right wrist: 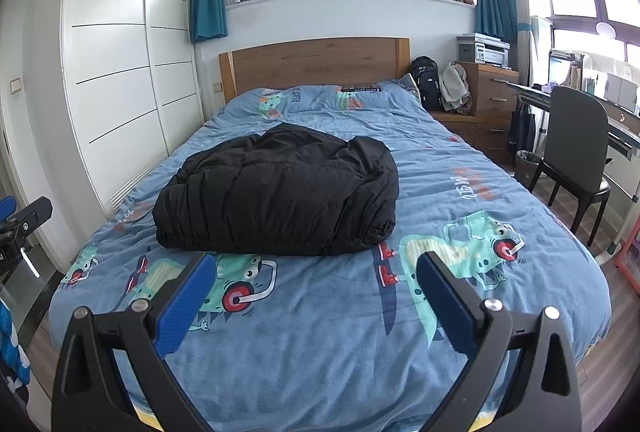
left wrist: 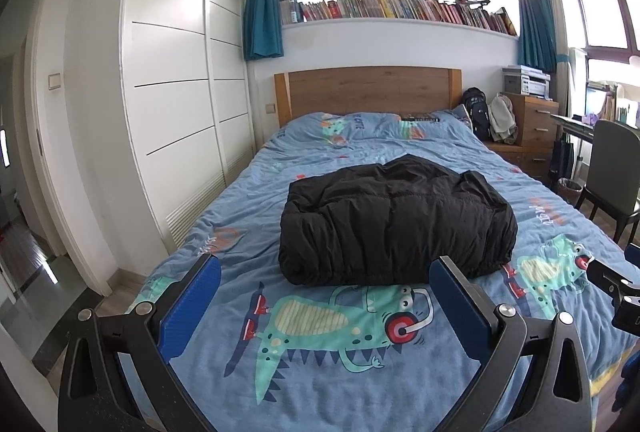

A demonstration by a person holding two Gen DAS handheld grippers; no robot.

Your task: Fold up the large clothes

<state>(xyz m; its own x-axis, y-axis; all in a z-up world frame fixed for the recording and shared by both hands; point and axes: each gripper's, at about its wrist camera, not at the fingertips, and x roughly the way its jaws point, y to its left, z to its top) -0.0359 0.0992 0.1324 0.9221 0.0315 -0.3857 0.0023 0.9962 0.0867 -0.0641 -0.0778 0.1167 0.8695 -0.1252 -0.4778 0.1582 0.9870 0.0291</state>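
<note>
A: Left wrist view. Black jacket (left wrist: 396, 222) folded into a thick bundle, lying mid-bed on the blue dinosaur quilt (left wrist: 320, 364), well short of the wooden headboard (left wrist: 368, 90).

B: Left gripper (left wrist: 324, 272)?

A: Released, blue pads (left wrist: 192, 308) spread wide, nothing between them. Hanging just short of the jacket's near edge, not touching. Part of the other tool visible low at the jacket's right.

B: Around the jacket?

A: White wardrobe (left wrist: 176, 84) off to its left, row of books (left wrist: 400, 8) on the sill far behind it.

B: Right wrist view.

A: Same jacket (right wrist: 280, 192), sitting left of centre on the quilt (right wrist: 320, 344). Right gripper (right wrist: 316, 268) also released, pads (right wrist: 184, 308) wide apart, empty, just short of the jacket's near hem. Dark chair (right wrist: 576, 140) well off to the jacket's right, beside a desk. Headboard (right wrist: 316, 64) beyond it.
</note>
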